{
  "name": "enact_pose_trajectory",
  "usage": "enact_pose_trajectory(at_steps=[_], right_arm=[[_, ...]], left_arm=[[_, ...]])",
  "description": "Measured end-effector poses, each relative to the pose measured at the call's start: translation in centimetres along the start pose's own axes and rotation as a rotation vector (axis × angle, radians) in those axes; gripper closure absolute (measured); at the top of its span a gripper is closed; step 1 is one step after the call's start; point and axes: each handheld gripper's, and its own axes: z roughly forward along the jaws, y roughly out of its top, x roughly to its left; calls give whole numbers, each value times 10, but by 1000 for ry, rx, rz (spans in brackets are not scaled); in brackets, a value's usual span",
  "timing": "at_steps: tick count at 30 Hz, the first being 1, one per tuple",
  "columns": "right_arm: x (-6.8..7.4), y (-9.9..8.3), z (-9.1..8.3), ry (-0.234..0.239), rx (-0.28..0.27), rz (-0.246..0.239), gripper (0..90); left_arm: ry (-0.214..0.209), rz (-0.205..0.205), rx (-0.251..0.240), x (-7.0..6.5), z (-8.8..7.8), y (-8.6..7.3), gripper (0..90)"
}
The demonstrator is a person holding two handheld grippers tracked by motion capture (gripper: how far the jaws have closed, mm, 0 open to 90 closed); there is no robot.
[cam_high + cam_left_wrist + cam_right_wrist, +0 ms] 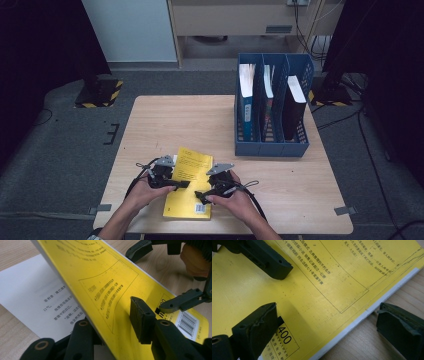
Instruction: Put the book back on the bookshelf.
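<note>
Yellow book at the table's near edge, cover lifted.
The cover alone is clamped in the left gripper, a white page bared beneath. The right gripper is spread wide across the book's edge, nothing pinched. Judged a light, floppy paperback with a slick cover; the spine or whole block is better gripped.

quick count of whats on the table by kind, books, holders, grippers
yellow book lying flat: 1
books standing in the file holder: 3 (teal one, middle one, black one)
blue file holder: 1
hand-held grippers: 2 (left gripper, right gripper)
total: 7
</note>
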Motion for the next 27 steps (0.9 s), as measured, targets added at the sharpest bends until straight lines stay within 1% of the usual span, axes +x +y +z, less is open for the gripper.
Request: enact_pose_trajectory(at_steps=[2, 4, 8, 11, 18, 20, 24, 26, 27], right_arm=[[0, 0, 0, -4, -6, 2, 39], [0, -1, 1, -3, -12, -2, 38], [-2, -2, 1, 10, -21, -11, 33], [-3, -2, 0, 22, -18, -21, 32], [-4, 1, -1, 19, 5, -10, 41], [-4, 1, -1, 22, 6, -3, 49], [-6, 2, -1, 18, 6, 7, 57], [-7, 2, -1, 18, 7, 3, 57], [-8, 3, -1, 17, 6, 11, 57]], left_arm=[[2, 5, -2, 0, -1, 1, 674], [0, 0, -4, 0, -1, 1, 691], [-8, -3, -10, 1, -2, 2, 721], [-10, -2, -13, 0, -3, 3, 732], [-12, 4, -10, 0, -3, 5, 745], [-12, 10, -5, 1, -4, 6, 749], [-15, 9, 3, 3, -3, 9, 762], [-16, 12, 2, 4, -3, 10, 767], [-17, 14, 1, 4, -3, 10, 769]])
